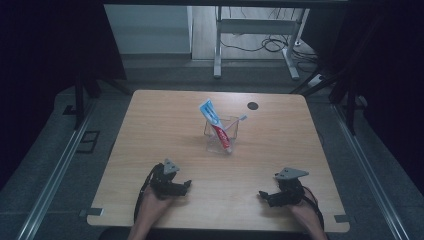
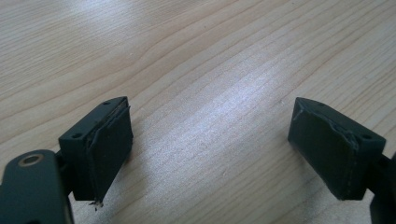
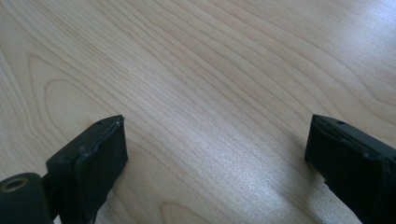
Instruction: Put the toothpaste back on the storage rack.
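A toothpaste tube (image 1: 216, 126) and a toothbrush (image 1: 237, 120) are seen propped in a clear plastic cup (image 1: 220, 135) at the middle of the wooden table (image 1: 150, 130). Well apart, near the front edge, the left gripper (image 1: 187, 184) and right gripper (image 1: 262, 196) are held with jaws spread wide, nothing between them.

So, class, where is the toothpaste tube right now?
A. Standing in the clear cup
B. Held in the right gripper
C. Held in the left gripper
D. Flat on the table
A: the toothpaste tube leans inside the clear cup at mid-table, away from both open grippers.
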